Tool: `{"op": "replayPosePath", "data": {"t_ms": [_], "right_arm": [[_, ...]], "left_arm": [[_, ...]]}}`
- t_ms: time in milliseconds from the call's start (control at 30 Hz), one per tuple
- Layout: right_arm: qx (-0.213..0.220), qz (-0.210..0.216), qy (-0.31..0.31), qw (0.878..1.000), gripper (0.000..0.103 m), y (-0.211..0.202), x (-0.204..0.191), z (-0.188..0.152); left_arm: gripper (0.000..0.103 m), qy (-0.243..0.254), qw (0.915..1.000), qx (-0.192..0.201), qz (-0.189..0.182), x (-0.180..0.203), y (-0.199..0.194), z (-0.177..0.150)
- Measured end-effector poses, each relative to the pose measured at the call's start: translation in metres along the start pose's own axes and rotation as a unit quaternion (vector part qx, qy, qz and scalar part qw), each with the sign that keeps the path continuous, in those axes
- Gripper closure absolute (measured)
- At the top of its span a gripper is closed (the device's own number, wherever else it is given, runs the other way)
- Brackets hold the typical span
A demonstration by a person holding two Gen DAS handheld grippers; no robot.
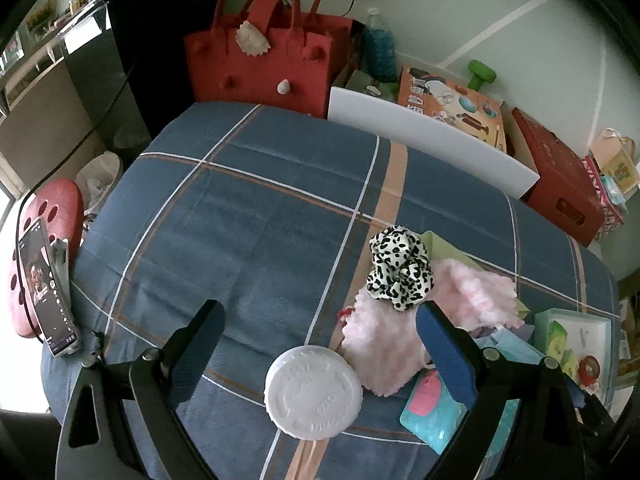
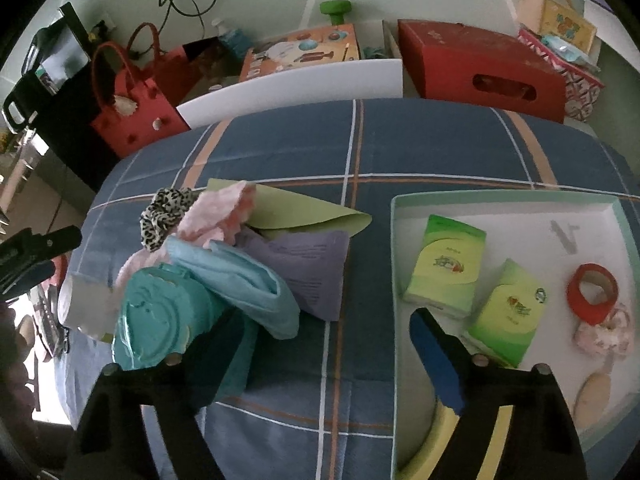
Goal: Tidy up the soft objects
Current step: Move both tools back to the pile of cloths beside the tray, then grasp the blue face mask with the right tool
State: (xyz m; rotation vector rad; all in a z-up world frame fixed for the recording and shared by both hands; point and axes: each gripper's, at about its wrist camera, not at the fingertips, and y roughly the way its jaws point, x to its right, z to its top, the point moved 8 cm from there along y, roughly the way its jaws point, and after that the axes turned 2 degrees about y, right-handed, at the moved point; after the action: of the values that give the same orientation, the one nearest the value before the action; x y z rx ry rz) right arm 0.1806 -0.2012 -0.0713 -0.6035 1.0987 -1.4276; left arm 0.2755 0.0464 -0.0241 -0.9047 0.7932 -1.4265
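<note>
Both claws stand apart and hold nothing: the right gripper (image 2: 328, 344) hovers beside the blue cloth (image 2: 244, 284) in the soft pile, so center on its fold, then carry it into the tray (image 2: 500, 196)

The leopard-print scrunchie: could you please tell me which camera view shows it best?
The left wrist view: the leopard-print scrunchie sits near centre, whole and unobstructed atop the pink fluffy cloth. The right wrist view shows the scrunchie smaller, darker, off to the left and partly tucked behind that cloth.
</note>
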Motion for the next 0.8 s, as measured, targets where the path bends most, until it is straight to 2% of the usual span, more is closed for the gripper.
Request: {"op": "replayPosePath", "data": {"t_ms": [100, 300, 367, 800], "right_arm": [[0.002, 0.014, 0.006, 1.000, 0.020, 0.002, -0.002, 0.001], [0.006, 0.041, 0.006, 0.999, 0.034, 0.006, -0.009, 0.004], [0.007, 0.051, 0.006, 0.999, 0.044, 0.008, -0.012, 0.005], [0.027, 0.075, -0.002, 0.997, 0.079, 0.005, -0.023, 0.009]], "left_arm": [[0.007, -0.001, 1.0000, -0.003, 0.002, -0.001, 0.003, 0.000], [0.007, 0.000, 1.0000, -0.004, 0.003, 0.000, 0.005, 0.000], [0.007, 0.001, 1.0000, -0.004, 0.003, 0.001, 0.005, 0.001], [0.007, 0.009, 0.9999, -0.002, 0.005, 0.007, 0.004, 0.002]]}}
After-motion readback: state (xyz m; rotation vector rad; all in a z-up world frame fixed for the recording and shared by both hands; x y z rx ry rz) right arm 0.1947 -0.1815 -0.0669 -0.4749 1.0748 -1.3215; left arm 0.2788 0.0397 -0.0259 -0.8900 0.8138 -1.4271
